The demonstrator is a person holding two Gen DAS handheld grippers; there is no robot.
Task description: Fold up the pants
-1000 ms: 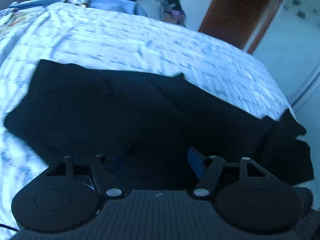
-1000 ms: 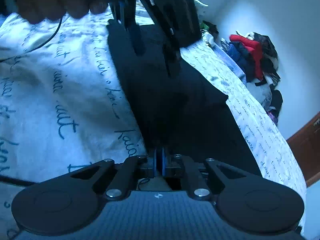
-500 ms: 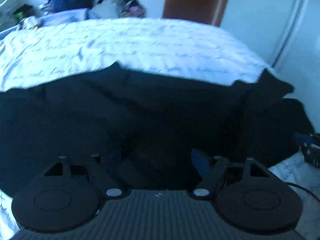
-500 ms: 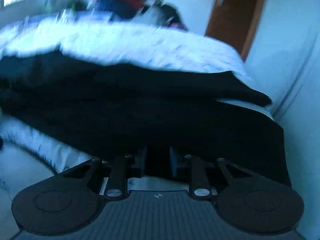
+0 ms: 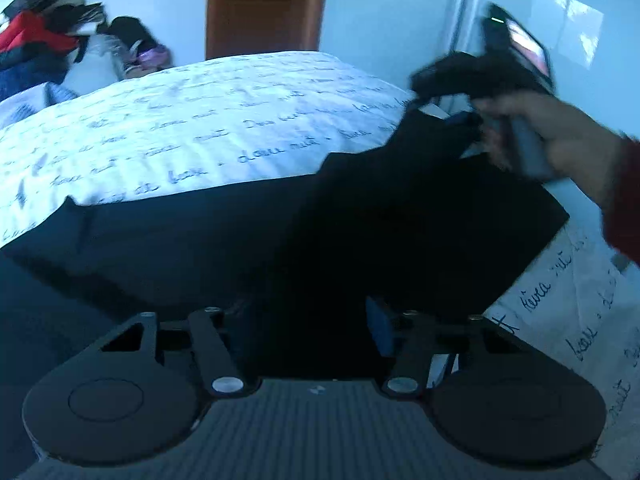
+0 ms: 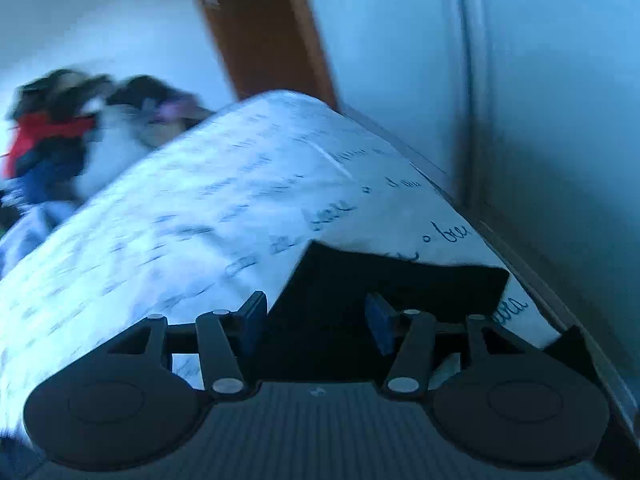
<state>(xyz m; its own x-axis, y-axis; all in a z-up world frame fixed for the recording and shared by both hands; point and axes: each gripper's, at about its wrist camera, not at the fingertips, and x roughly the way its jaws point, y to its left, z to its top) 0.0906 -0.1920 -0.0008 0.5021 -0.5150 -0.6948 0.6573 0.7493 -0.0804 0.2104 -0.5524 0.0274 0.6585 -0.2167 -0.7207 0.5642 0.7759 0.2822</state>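
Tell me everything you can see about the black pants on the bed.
The black pants look like soft, matte cloth, so dark that no seams show. They lie spread across a white bedsheet printed with handwriting. One corner is raised at the far right beside the right gripper, though whether it grips them is unclear. The left gripper hovers open over the near edge.

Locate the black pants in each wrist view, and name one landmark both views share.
Left wrist view: the black pants spread across the lower middle, from the left edge to the hand at upper right.
Right wrist view: one corner of the pants lies low and right of centre, just past the claw's fingers.
Shared landmark: the brown wooden door behind the bed, at top centre in the left view, top left of centre in the right.
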